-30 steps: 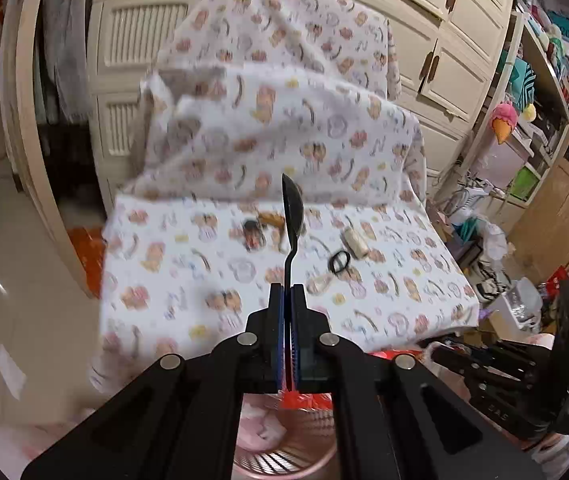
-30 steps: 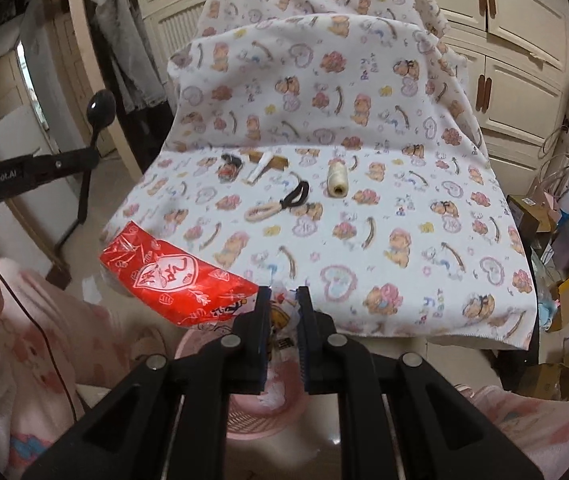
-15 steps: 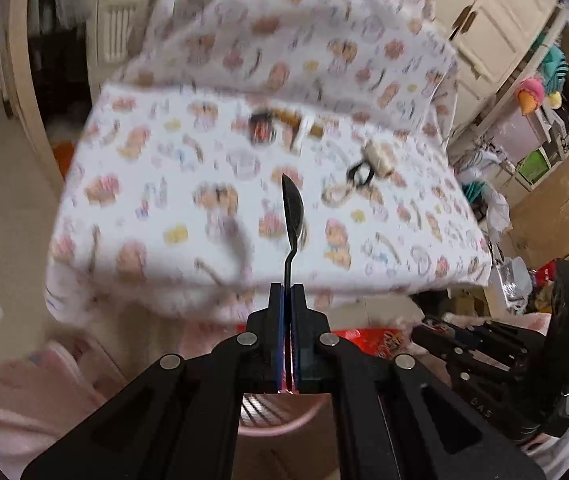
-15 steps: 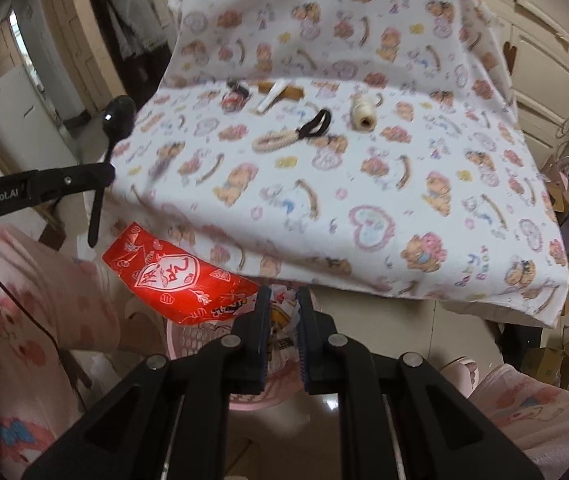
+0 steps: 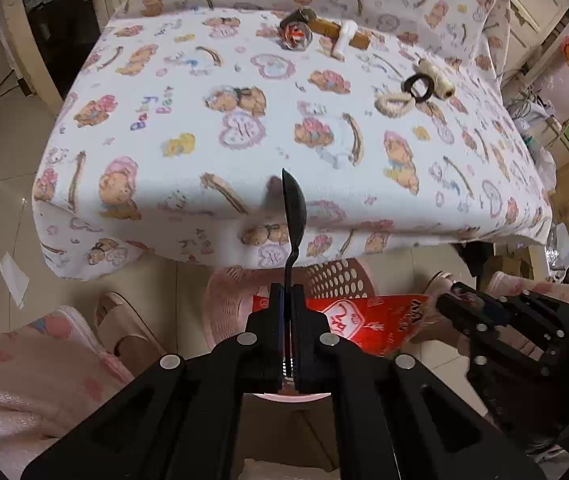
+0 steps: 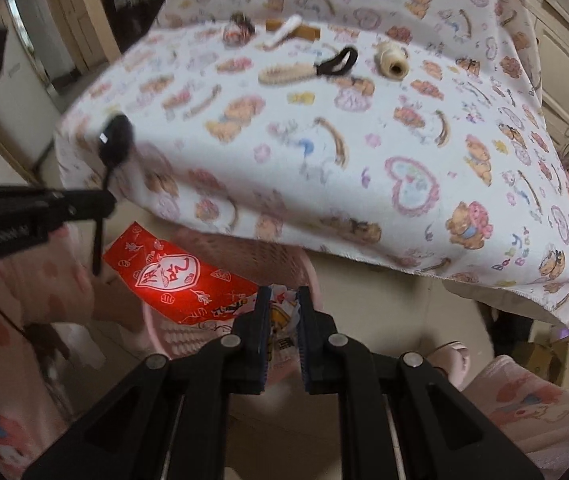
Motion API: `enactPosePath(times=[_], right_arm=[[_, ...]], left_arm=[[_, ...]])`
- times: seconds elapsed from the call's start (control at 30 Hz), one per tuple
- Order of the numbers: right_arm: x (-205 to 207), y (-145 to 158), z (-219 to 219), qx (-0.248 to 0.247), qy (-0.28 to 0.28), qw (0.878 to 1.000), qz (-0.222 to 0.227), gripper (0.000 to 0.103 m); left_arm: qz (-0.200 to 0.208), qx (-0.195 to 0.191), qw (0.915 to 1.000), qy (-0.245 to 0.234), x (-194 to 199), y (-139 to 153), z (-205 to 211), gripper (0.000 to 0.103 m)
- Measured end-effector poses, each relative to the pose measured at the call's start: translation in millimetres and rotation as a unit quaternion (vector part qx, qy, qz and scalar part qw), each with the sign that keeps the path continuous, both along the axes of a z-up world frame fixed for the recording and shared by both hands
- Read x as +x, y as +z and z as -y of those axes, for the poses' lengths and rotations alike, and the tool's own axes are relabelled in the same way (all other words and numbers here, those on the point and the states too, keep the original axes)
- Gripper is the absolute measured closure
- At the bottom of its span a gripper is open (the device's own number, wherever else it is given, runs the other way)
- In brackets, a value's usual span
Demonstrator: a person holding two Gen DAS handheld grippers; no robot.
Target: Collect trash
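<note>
Both jaws are clenched on something. Left gripper (image 5: 287, 292) pinches the handle of a black spoon (image 5: 293, 204), its fingers pressed nearly together, and the spoon stands upright from them toward 12 o'clock, its bowl seen edge-on against the front edge of the table (image 5: 132, 216). Right gripper (image 6: 281, 300) grips one end of a red wrapper (image 6: 172, 276), with a narrow gap between the fingers filled by crumpled white and yellow film. The wrapper sticks out toward 10 o'clock from those fingers, flat and tilted, and hangs over a pink basket (image 6: 188, 340) that stands on the floor just below the table edge.

From the left wrist the same wrapper (image 5: 368, 324) shows at 3 o'clock of the fingers, lying across the mouth of the basket (image 5: 336, 280), whose perforated wall rises behind it at 12 to 1 o'clock. Right gripper (image 5: 456, 304) enters there from 3 o'clock, its tip at the wrapper's far end. From the right wrist the left gripper (image 6: 104, 204) comes in from 9 o'clock with the spoon (image 6: 114, 140) pointing up, its bowl in front of the table's near corner (image 6: 84, 152).

On the bear-print cloth, far toward 12 o'clock, lie small things well apart from both grippers: a spool of pale twine (image 5: 436, 78), a black hair tie (image 5: 418, 88) touching a beige braided band (image 5: 394, 102), a white stick (image 5: 344, 38) lying across a brown block (image 5: 326, 28), and a small crumpled clear wrapper (image 5: 296, 36) with red inside. Pink slippers (image 5: 124, 328) rest on the floor at 9 o'clock of the basket.
</note>
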State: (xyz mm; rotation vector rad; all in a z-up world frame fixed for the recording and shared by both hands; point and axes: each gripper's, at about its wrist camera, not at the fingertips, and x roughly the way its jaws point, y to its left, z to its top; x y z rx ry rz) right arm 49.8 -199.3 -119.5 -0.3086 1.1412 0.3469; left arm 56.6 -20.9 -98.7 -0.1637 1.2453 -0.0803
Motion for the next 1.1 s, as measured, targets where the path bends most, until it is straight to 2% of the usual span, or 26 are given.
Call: enactPosePath(times=[0.23, 0.4, 0.6, 0.77, 0.87, 0.9, 0.93, 0.97, 1.0, 1.07, 1.1], right_arm=[[5, -26, -7, -0.014, -0.004, 1.000, -0.028, 0.092], [11, -39, -5, 0.007, -0.019, 0.998, -0.061, 0.092], [22, -56, 1, 0.015, -0.042, 0.995, -0.094, 0.087], [24, -63, 7, 0.017, -0.056, 0.992, -0.111, 0.084], [25, -63, 8, 0.021, -0.062, 0.991, -0.113, 0.076], [26, -63, 10, 0.022, -0.064, 0.991, -0.114, 0.069], [25, -64, 11, 0.024, -0.067, 0.991, -0.115, 0.061], [26, -63, 12, 0.027, -0.069, 0.991, -0.114, 0.057], [26, -61, 13, 0.030, -0.071, 0.991, -0.113, 0.054], [25, -60, 16, 0.039, -0.075, 0.990, -0.112, 0.050], [25, -59, 17, 0.044, -0.077, 0.990, -0.111, 0.044]], left_arm=[[-0.061, -0.058, 0.9963, -0.021, -10, -17, 7, 0.101], [-0.096, -0.035, 0.9944, -0.024, -9, -37, 14, 0.101], [-0.113, 0.007, 0.9935, -0.016, -4, -55, 16, 0.101], [-0.130, 0.006, 0.9912, -0.024, -4, -64, 15, 0.101], [-0.141, 0.011, 0.9894, -0.033, -4, -73, 20, 0.101], [-0.140, 0.014, 0.9895, -0.033, -4, -75, 21, 0.101], [-0.135, 0.020, 0.9902, -0.028, -5, -77, 22, 0.093], [-0.134, 0.031, 0.9903, -0.021, -5, -77, 20, 0.083], [-0.133, 0.045, 0.9900, -0.018, -6, -77, 19, 0.062], [-0.132, 0.047, 0.9900, -0.018, -8, -77, 16, 0.060], [-0.131, 0.041, 0.9904, -0.016, -8, -75, 15, 0.058]])
